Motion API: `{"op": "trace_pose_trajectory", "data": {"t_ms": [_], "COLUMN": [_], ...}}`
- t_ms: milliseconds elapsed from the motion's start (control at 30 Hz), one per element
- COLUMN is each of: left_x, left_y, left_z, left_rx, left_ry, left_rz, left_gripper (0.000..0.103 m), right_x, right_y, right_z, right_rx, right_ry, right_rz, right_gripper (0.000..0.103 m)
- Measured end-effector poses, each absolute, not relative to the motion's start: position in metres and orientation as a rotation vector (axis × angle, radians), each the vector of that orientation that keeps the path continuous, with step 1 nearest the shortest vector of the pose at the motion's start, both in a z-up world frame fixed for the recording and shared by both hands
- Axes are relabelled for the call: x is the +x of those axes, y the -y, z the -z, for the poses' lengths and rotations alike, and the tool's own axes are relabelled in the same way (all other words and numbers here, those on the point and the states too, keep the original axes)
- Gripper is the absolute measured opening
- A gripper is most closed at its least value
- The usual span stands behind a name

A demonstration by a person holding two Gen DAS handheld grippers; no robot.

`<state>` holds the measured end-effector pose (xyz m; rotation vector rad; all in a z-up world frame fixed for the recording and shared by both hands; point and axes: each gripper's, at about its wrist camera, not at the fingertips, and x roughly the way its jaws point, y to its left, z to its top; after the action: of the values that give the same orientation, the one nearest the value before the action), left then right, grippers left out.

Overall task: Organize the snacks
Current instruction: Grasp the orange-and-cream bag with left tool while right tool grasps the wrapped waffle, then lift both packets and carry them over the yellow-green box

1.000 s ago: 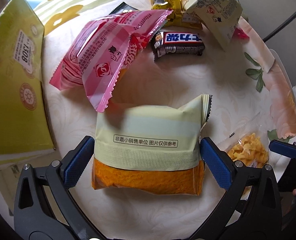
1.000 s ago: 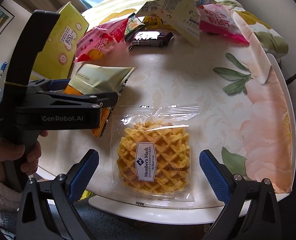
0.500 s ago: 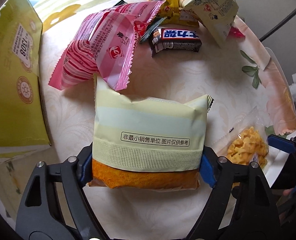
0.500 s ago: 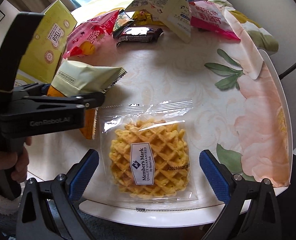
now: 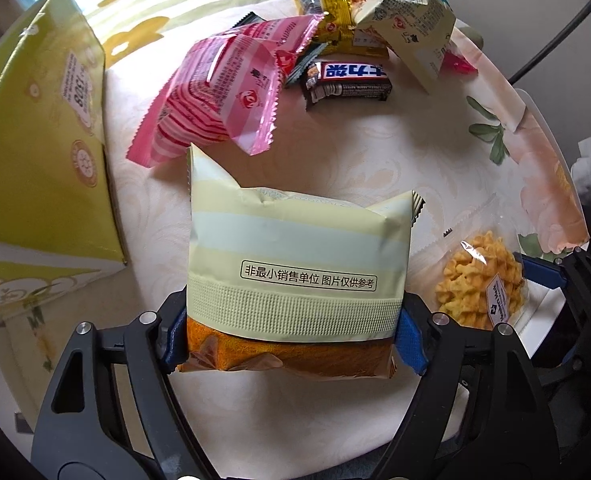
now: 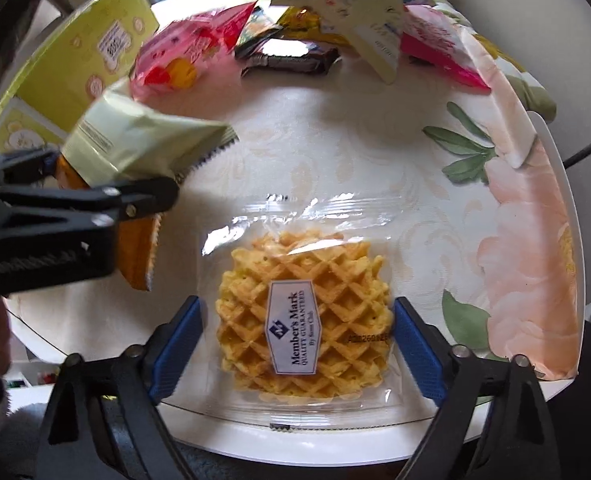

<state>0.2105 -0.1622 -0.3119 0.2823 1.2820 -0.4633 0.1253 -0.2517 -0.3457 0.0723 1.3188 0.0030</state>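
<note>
My left gripper point(image 5: 291, 340) is shut on a pale green and orange snack pack point(image 5: 295, 272) and holds it tilted up off the table; the pack also shows in the right wrist view point(image 6: 135, 148). My right gripper point(image 6: 297, 340) has its blue pads either side of a clear-wrapped waffle point(image 6: 307, 316) labelled Member's Mark, pressing the wrapper's sides. The waffle also shows at the right of the left wrist view point(image 5: 483, 284). It lies near the table's front edge.
A yellow-green box point(image 5: 35, 152) stands at the left. A pink striped pack point(image 5: 223, 92), a dark chocolate bar point(image 5: 347, 80), a yellow pack point(image 5: 327, 4) and a cream and blue pack point(image 5: 407, 20) lie at the back on the floral tablecloth point(image 6: 375, 160).
My left gripper has closed on the green and orange pack and lifted it. My right gripper has moved forward around the waffle and its pads have closed in to the wrapper.
</note>
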Motion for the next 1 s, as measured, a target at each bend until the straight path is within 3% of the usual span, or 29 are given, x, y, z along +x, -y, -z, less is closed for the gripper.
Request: {"op": "trace_pose_trajectory", "data": {"t_ms": [300,600,1000], "left_x": [0.205,0.196,0.184], "left_y": [0.149,0.141,0.109], "left_z": [0.300,0.265,0.178], "left_rx": [0.247,0.177,0.004], "left_ry": [-1.261,-1.189,-0.993], "left_rz": [0.427,0.370,0.234], "left_gripper": [0.077,0.077,0.077], "right_x": [0.123,0.109,0.117], "right_y": [0.240,0.254,0.264], "right_z": [0.345,0.311,0.225], "right_rx": [0.047,0.056,-0.036], "right_ry": [-1.298,-1.212,-1.032], "right_rz": [-0.021,-0.055,-0.171], "right_gripper": [0.074,0.073,0.073]}}
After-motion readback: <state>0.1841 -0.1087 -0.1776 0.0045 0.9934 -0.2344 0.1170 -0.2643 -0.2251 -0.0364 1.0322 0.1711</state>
